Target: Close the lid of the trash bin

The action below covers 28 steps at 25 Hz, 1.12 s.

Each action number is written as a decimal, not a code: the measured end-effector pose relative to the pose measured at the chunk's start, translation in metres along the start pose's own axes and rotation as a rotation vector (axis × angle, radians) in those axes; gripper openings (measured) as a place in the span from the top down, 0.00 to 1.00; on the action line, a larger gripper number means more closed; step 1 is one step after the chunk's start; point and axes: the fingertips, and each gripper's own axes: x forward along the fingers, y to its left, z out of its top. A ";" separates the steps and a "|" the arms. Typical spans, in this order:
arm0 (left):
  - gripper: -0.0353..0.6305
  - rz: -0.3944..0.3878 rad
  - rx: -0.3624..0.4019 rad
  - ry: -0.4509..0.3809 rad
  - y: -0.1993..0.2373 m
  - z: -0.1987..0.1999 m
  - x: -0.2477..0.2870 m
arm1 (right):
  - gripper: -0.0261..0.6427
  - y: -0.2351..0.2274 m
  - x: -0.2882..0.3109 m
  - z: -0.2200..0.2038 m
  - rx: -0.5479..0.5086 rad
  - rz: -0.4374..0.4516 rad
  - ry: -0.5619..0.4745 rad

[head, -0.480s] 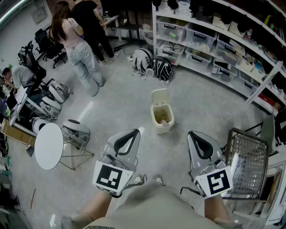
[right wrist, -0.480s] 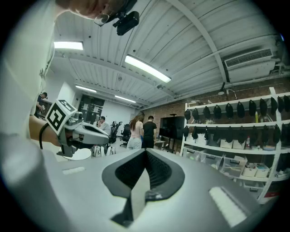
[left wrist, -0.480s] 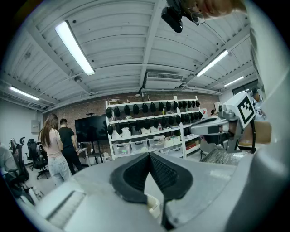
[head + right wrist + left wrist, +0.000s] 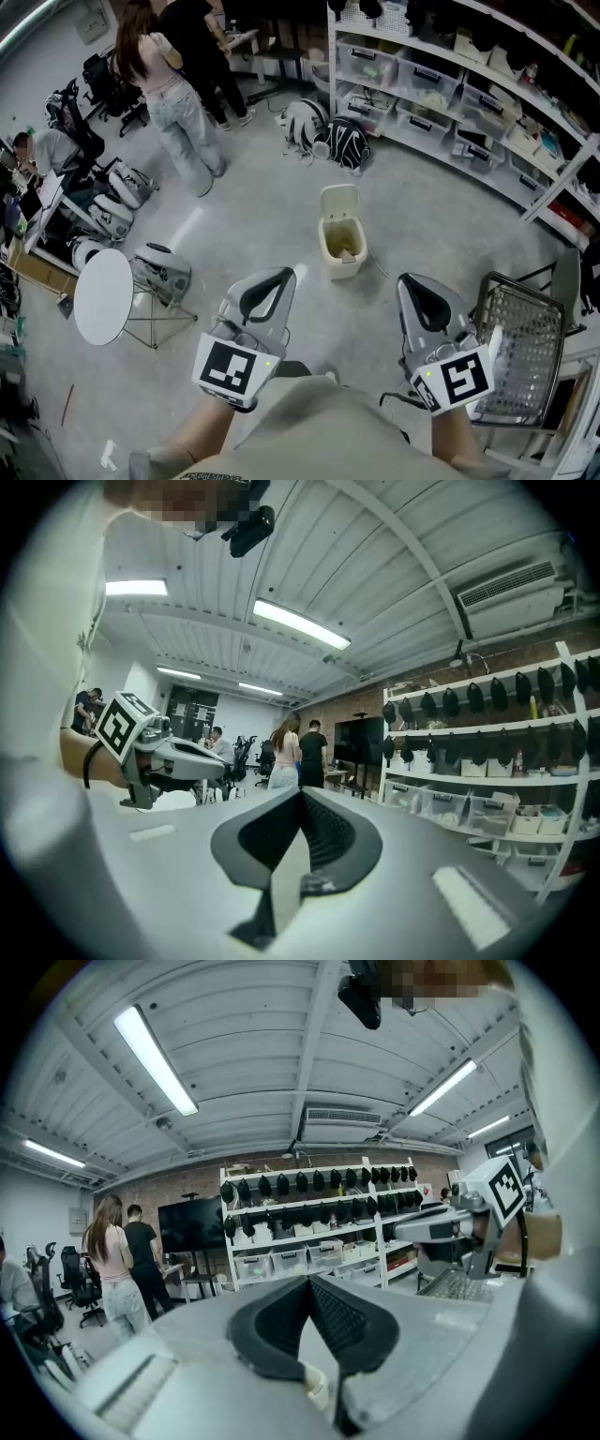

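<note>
A small cream trash bin [image 4: 342,246] stands on the grey floor ahead of me, its lid [image 4: 338,200] tipped up and open at the back. Something lies inside it. My left gripper [image 4: 284,273] is held low, short of the bin and to its left, jaws shut on nothing. My right gripper [image 4: 405,278] is short of the bin to its right, also shut and empty. Both gripper views point up at the ceiling and shelves, so the bin is hidden there. The left gripper [image 4: 307,1281] shows its closed tips, as does the right gripper [image 4: 300,795].
Two people [image 4: 178,103] stand at the back left near office chairs. A round white table [image 4: 103,298] and a grey folded object [image 4: 161,272] sit to my left, a wire basket [image 4: 525,342] to my right. Shelves with bins [image 4: 450,84] line the back right, with bags [image 4: 328,136] below.
The head view has shifted slightly, so the scene sits a little higher and to the right. Both grippers stay shut in almost the same place.
</note>
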 end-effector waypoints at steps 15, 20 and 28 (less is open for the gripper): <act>0.94 -0.005 -0.007 0.018 0.040 -0.026 0.056 | 0.96 -0.041 0.058 -0.047 0.055 -0.011 0.082; 0.94 -0.044 -0.025 0.006 0.069 -0.023 0.102 | 0.96 -0.066 0.112 -0.055 0.106 -0.004 0.113; 0.94 -0.050 -0.045 0.022 0.158 -0.021 0.184 | 0.96 -0.110 0.226 -0.060 0.151 -0.008 0.175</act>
